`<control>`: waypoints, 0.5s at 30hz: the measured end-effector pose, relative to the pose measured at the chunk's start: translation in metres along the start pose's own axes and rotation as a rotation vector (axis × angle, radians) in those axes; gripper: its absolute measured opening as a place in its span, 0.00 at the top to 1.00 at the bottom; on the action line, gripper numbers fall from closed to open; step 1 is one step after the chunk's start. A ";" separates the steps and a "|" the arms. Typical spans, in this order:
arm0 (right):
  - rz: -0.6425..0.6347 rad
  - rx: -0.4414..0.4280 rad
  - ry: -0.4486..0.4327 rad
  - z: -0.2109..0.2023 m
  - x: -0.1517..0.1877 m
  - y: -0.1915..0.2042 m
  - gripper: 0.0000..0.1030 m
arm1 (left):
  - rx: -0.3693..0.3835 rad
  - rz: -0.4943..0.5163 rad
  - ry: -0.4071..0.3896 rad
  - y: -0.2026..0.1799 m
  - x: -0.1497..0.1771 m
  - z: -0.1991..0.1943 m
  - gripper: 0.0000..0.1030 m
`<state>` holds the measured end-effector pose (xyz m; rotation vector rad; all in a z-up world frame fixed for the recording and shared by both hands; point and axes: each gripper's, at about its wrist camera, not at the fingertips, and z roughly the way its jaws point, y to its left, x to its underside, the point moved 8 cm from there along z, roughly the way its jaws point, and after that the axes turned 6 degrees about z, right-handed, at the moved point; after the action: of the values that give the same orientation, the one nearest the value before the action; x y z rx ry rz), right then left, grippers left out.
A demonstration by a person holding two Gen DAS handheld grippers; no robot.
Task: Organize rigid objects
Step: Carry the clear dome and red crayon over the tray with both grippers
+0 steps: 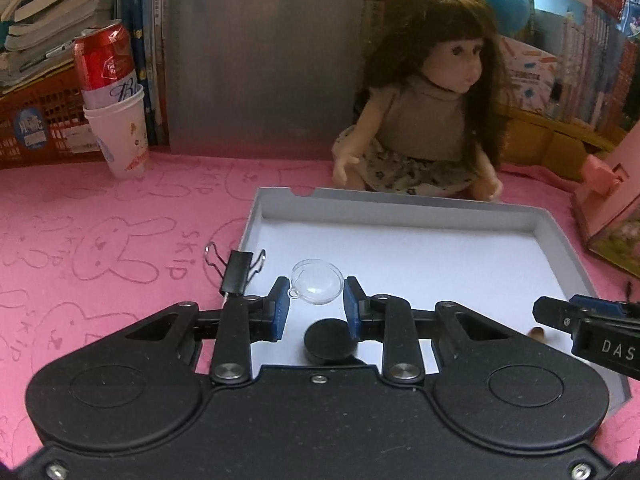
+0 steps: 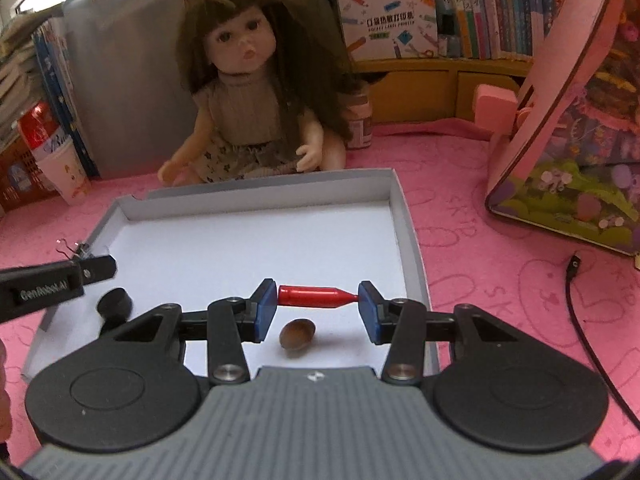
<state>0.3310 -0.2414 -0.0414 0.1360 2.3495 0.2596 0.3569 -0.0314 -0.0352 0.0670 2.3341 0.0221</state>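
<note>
My right gripper [image 2: 318, 300] has its jaws closed end to end on the red bullet-shaped piece [image 2: 314, 295], held above the white tray [image 2: 408, 216]; just below the jaws lies a brown nut [image 2: 297, 333]. I judge the next thing is to lower gently and open only once the piece touches, since it could roll. My left gripper [image 1: 316, 300] brackets the clear dome [image 1: 317, 287]; I cannot tell whether the jaws pinch it. A black disc [image 1: 330, 340] sits just behind those jaws, a binder clip [image 1: 236, 272] to their left. The pink surface [image 1: 100, 240] is crowded: a doll [image 2: 244, 100] and books beyond the tray.
</note>
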 end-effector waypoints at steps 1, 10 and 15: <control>-0.002 -0.001 0.003 0.002 0.000 0.000 0.52 | -0.010 0.009 -0.003 0.001 -0.001 0.000 0.74; -0.054 0.024 0.016 0.010 0.002 0.001 0.51 | -0.004 0.045 -0.014 0.008 0.004 0.002 0.74; -0.072 0.020 0.011 0.009 0.005 0.004 0.51 | 0.013 0.024 -0.007 0.015 0.008 0.006 0.74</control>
<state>0.3341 -0.2355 -0.0500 0.0590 2.3635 0.2023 0.3563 -0.0163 -0.0441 0.1015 2.3262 0.0181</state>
